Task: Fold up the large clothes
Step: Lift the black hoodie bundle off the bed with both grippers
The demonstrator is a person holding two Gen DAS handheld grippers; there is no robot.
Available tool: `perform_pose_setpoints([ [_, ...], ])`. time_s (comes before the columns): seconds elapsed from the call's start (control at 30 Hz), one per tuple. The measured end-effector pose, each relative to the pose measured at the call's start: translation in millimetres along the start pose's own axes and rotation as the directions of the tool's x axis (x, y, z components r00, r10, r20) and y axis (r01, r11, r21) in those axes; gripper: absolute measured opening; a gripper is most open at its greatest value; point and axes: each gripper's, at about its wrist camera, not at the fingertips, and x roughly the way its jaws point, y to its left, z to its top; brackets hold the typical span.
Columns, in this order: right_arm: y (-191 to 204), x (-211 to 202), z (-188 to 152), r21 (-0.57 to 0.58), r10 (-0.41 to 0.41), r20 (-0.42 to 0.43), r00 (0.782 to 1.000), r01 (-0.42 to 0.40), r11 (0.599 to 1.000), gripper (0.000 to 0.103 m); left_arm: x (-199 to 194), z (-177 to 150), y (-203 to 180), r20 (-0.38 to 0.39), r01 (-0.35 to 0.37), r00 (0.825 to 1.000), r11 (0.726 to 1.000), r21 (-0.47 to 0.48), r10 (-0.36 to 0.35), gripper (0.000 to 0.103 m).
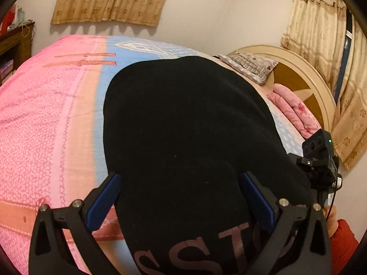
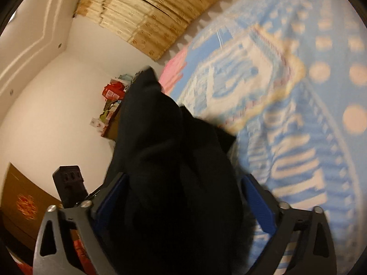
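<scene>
Left gripper (image 1: pixel 181 197), fingers wide apart w/ black garment (image 1: pixel 188 126) lying between them, spread flat on pink-and-blue bedspread (image 1: pixel 45 119); right gripper (image 2: pixel 183 201), fingers also wide, w/ bunched black cloth between pads, lifted above blue bedspread, grip unclear due to blur.
</scene>
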Motion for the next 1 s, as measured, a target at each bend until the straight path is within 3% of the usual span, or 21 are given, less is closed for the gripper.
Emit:
perform_pose_setpoints([
  [0.13, 1.9, -3.3, -4.5, -0.023, 0.016, 0.012, 1.0, -0.016, 1.0, 0.102, 1.4, 2.1, 4.5, -0.002, 0.022, 1.0, 1.0, 0.009, -0.022, 0.103],
  [0.3, 4.5, -3.1, -7.9, -0.072, 0.117, -0.102, 0.988, -0.125, 0.99, 0.102, 5.1, 4.2, 10.5, 0.004, 0.049, 0.999, 0.998, -0.027, -0.049, 0.103],
  [0.53, 3.2, 16.0, 11.5, -0.067, 0.13, -0.126, 0.983, -0.14, 0.988, 0.102, 7.3, 3.7, 11.3, 0.009, 0.033, 0.999, 0.997, -0.064, -0.032, 0.103],
  [0.77, 23.9, 20.7, -1.6, -0.16, 0.106, -0.173, 0.979, -0.134, 0.978, 0.102, 5.5, -1.5, 21.7, 0.02, 0.091, 0.996, 0.993, -0.073, -0.09, 0.103],
  [1.0, 18.1, 14.6, -1.5, -0.141, 0.126, -0.166, 0.978, -0.15, 0.979, 0.102, -3.4, -9.1, 40.8, -0.013, 0.163, 0.985, 0.965, -0.203, -0.169, 0.103],
])
